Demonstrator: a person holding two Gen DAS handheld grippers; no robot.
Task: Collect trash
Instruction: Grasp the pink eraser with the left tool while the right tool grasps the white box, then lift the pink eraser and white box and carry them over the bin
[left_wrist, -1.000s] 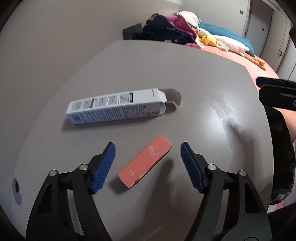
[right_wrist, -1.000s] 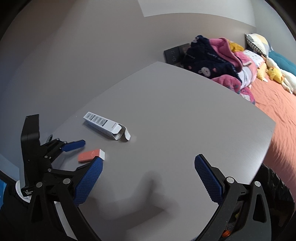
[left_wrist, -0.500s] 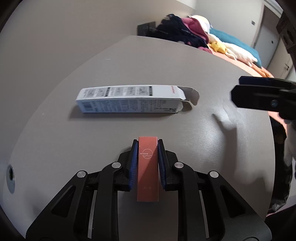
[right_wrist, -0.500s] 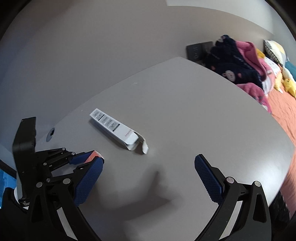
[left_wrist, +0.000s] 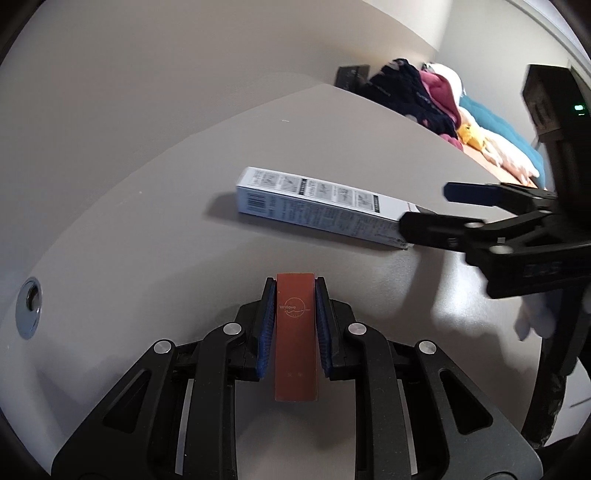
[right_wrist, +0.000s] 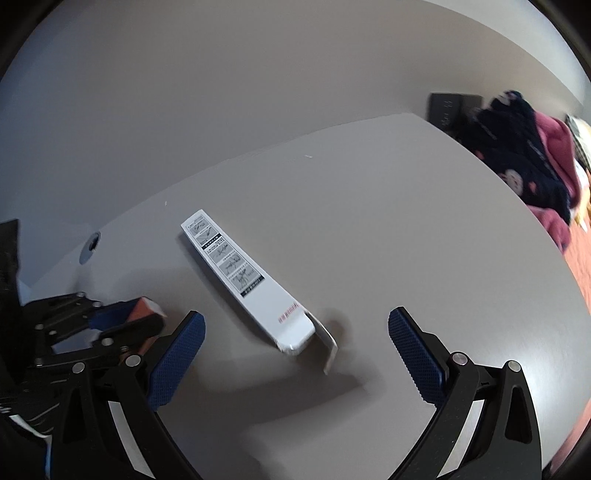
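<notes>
Blue-padded left gripper (left_wrist: 294, 325) is clamped on the orange packet (left_wrist: 295, 332), lengthwise between its jaws. Right gripper (right_wrist: 295, 347) stands wide apart, its jaws either side of the white carton's (right_wrist: 243, 277) open near end on the grey table (right_wrist: 406, 240).

A bedroom: bed (left_wrist: 517, 155) with plush toys (left_wrist: 469, 133); heaped clothes (right_wrist: 524, 158).

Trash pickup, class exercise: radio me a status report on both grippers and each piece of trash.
Left gripper shut on orange box. Right gripper open, straddling white carton on table. Nothing blocking.
</notes>
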